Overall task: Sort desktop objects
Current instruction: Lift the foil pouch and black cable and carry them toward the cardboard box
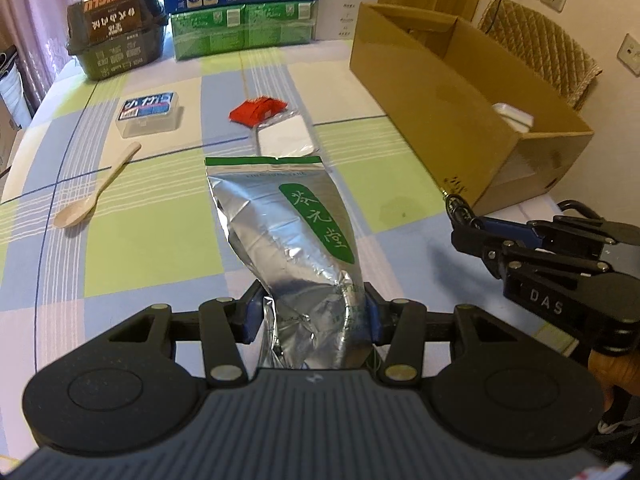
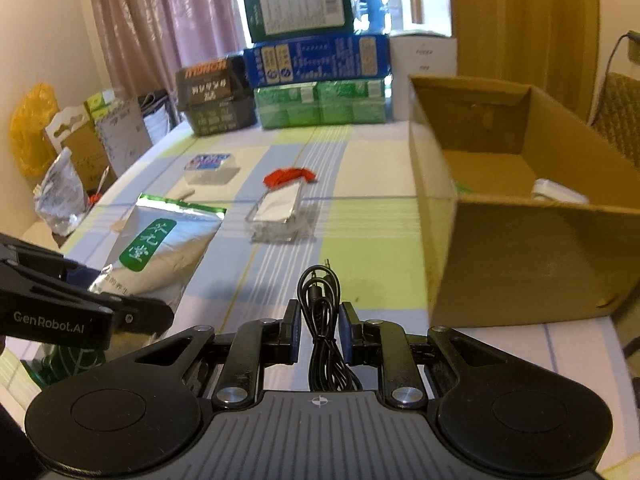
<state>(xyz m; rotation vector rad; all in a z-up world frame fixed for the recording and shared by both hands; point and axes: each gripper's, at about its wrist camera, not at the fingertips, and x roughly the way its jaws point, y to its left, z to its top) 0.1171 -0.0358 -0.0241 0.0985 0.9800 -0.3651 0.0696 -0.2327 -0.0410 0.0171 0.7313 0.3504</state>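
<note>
Both grippers are loaded: my left gripper point(image 1: 316, 316) clamps the foil pouch point(image 1: 288, 236), my right gripper point(image 2: 319, 330) the coiled cable point(image 2: 320, 312). I judge the cable's loose loops could snag the cardboard box point(image 2: 516, 256) rim.

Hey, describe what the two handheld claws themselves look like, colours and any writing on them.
Both are matte black linkage mechanisms with silver pivot rivets, blue pads on the fingers, and a grey ribbed body with two round discs. The left claw shows "GenRobot.AI" in pale lettering on its side in the right wrist view; the right claw shows "DAS" in the left wrist view. No sleeves are visible.
</note>
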